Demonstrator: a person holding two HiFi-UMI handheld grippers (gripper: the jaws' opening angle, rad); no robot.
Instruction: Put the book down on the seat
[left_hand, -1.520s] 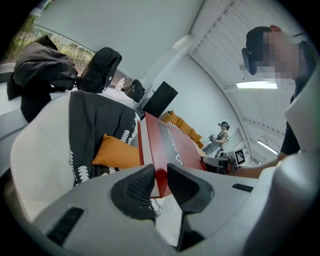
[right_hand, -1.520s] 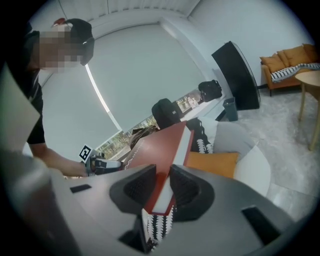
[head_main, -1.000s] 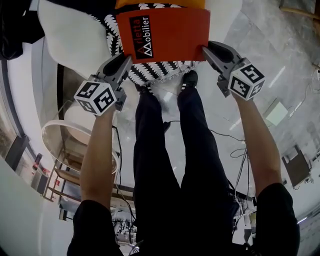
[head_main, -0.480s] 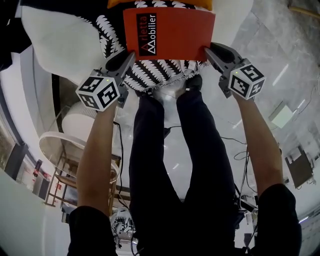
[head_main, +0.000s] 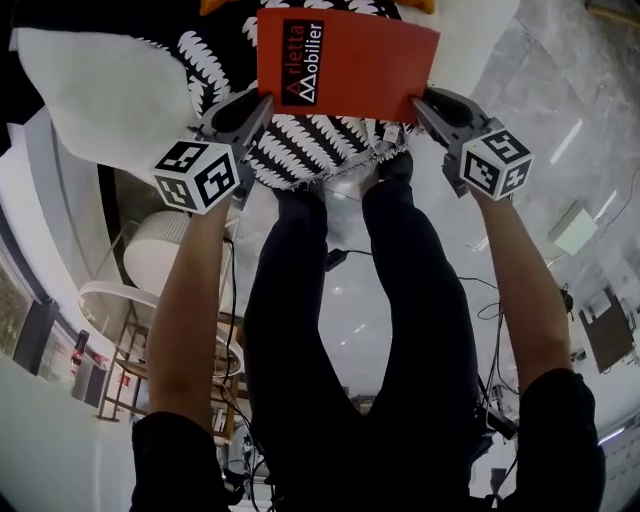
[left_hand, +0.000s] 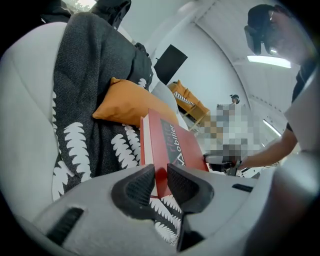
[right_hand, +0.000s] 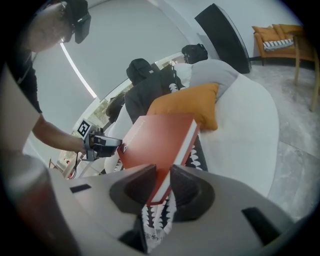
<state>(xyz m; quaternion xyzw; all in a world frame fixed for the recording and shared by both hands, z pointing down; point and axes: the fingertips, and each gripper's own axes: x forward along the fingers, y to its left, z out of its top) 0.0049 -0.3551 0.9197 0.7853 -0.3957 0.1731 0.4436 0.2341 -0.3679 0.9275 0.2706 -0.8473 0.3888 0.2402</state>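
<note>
At the far left of the head view the white padded side of the seat (head_main: 110, 90) curves up, with a black blanket (head_main: 310, 150) patterned in white leaves draped over its middle. Next comes the left tongs (head_main: 252, 108), and its own view shows both dark pads pressed flat against the near left corner of the book (head_main: 350, 60), one on each cover, so it is clamped on that corner. The book is a red hardback with its printed cover facing up, held roughly level over the blanket. An orange cushion (left_hand: 127, 102) lies just beyond its far end, against the back of the seat. At the book's other near corner the right tongs (head_main: 428, 108) is closed on it in the same way, with the white page edge showing between the pads. To the right of that is pale marble floor (head_main: 560, 120). The carrying part looks done: the book is over the seat, in front of the cushion. The setting-down is not. Both near corners are gripped and seem to sit a little clear of the blanket, though whether the far end already touches the fabric cannot be made out. What is left is to lower the book flat onto the blanket, then part both tongs and draw them back.
</note>
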